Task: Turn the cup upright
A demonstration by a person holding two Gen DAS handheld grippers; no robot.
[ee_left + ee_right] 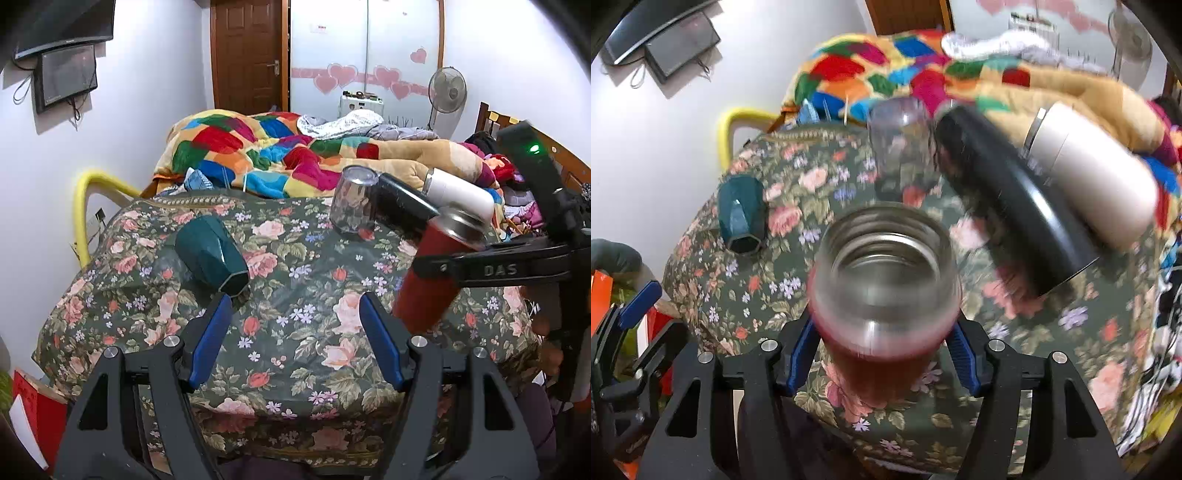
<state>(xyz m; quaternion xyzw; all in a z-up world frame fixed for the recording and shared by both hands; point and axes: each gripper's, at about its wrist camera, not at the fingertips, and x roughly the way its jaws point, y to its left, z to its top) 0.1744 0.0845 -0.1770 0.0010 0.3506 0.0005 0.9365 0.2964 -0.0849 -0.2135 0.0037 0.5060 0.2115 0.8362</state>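
A red cup with a steel threaded mouth (886, 295) is held between my right gripper's blue pads (882, 356), open mouth toward the camera. In the left wrist view the same red cup (432, 280) leans tilted above the right side of the floral-covered table (295, 332), clamped by the right gripper. My left gripper (295, 339) is open and empty over the table's front. A teal faceted cup (212, 253) lies on its side just beyond its left finger; it also shows in the right wrist view (742, 218).
A clear glass (351, 199) stands upside down at the table's back. A black cup (406, 206) and a white cup (461, 195) lie on their sides beside it. A bed with a colourful quilt (258, 147) lies behind; a yellow pipe (83, 206) stands at left.
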